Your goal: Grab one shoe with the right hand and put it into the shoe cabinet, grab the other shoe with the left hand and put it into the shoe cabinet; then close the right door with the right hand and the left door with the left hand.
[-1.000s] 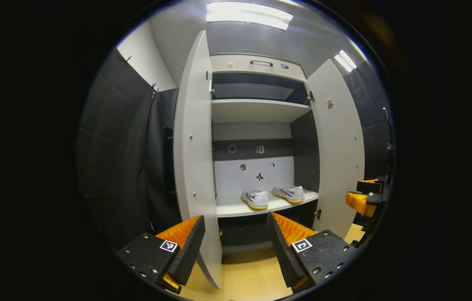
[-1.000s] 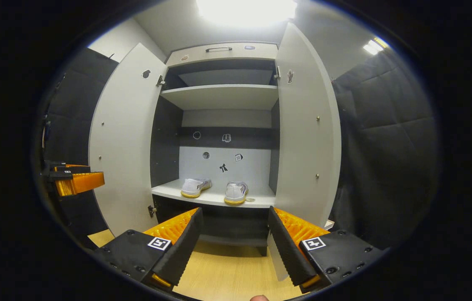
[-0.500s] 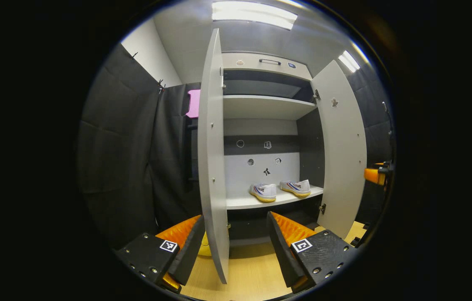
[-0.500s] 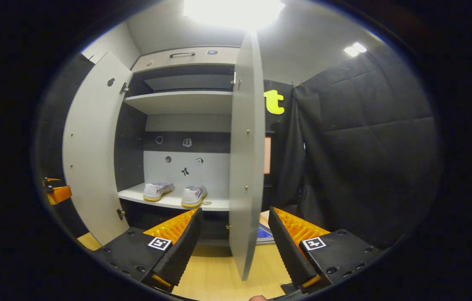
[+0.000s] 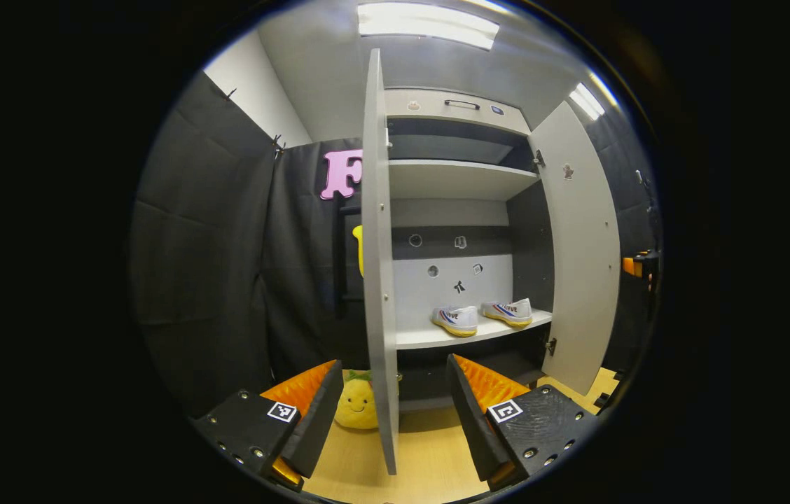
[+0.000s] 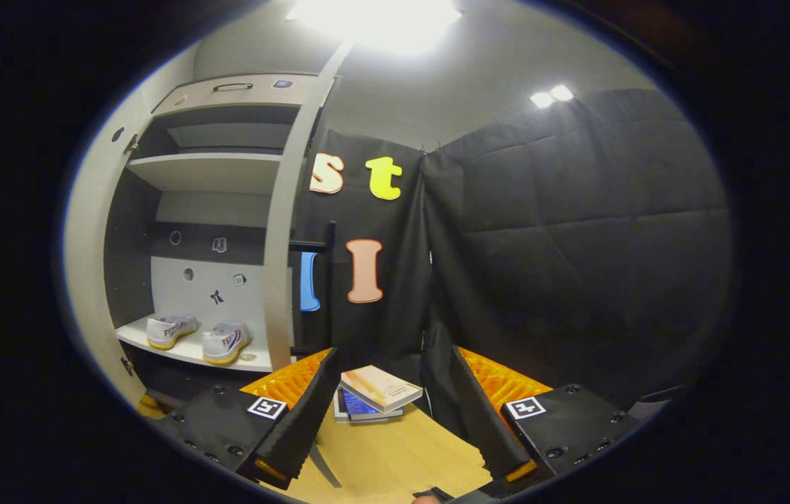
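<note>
Two white shoes with yellow soles (image 5: 456, 320) (image 5: 509, 312) stand side by side on the cabinet's lower shelf (image 5: 430, 339). Both doors hang wide open. The left door (image 5: 377, 266) appears edge-on, and its lower edge falls between the fingers of my open left gripper (image 5: 395, 427), which holds nothing. In the right gripper view the shoes (image 6: 169, 329) (image 6: 225, 341) lie at the far left, and the right door (image 6: 281, 245) stands edge-on just left of my open, empty right gripper (image 6: 391, 427). The right gripper (image 5: 636, 264) also peeks in beyond the right door (image 5: 584, 259).
A yellow pineapple plush (image 5: 356, 406) sits on the wooden floor behind the left door. A small stack of books (image 6: 374, 392) lies on the floor beside the right door. Black padded walls close in on both sides. An upper shelf (image 5: 458, 183) spans the cabinet.
Both grippers have swung outward, the left one leftward and the right one rightward. Each door now appears edge-on. The plush and the books have come into sight. Shoes and doors stay put.
</note>
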The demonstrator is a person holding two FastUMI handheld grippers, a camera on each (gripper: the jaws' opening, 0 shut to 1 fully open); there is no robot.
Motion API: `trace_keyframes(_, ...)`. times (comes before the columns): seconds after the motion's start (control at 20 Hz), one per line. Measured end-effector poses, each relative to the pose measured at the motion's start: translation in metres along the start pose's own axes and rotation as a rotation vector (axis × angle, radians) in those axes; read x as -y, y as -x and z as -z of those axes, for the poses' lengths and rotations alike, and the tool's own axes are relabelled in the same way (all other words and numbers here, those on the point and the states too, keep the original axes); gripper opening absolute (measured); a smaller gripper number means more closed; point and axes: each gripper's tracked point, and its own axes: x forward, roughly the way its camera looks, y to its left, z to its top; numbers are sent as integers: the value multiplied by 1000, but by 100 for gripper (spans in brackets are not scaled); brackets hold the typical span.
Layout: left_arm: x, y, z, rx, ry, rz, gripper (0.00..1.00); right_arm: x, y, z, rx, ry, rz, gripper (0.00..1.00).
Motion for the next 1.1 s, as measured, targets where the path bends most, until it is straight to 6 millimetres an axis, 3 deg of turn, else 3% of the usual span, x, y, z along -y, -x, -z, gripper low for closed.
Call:
trace_keyframes(0.2,-11,2,2,-8,1,-24,80,7,-28,1,-20,12,74,96)
trace_keyframes(0.35,-21,2,4,-16,-2,-48,79,-2,-39,8,-51,13,70,98)
trace_keyframes(0.6,-34,-1,4,-24,14,-71,78,-13,-37,10,-52,-20,37,89)
trace_keyframes(0.75,-35,-6,2,-17,15,-72,80,-16,-31,9,-56,-3,35,93)
trace_keyframes(0.8,-34,-7,1,-16,18,-70,80,-21,-29,9,-59,-6,24,89)
trace_keyframes(1.0,-29,-8,1,-16,17,-59,80,-44,-18,6,-49,-6,-40,93)
trace_keyframes(1.1,-27,-8,0,-14,18,-53,77,-56,-13,6,-49,-11,-76,89)
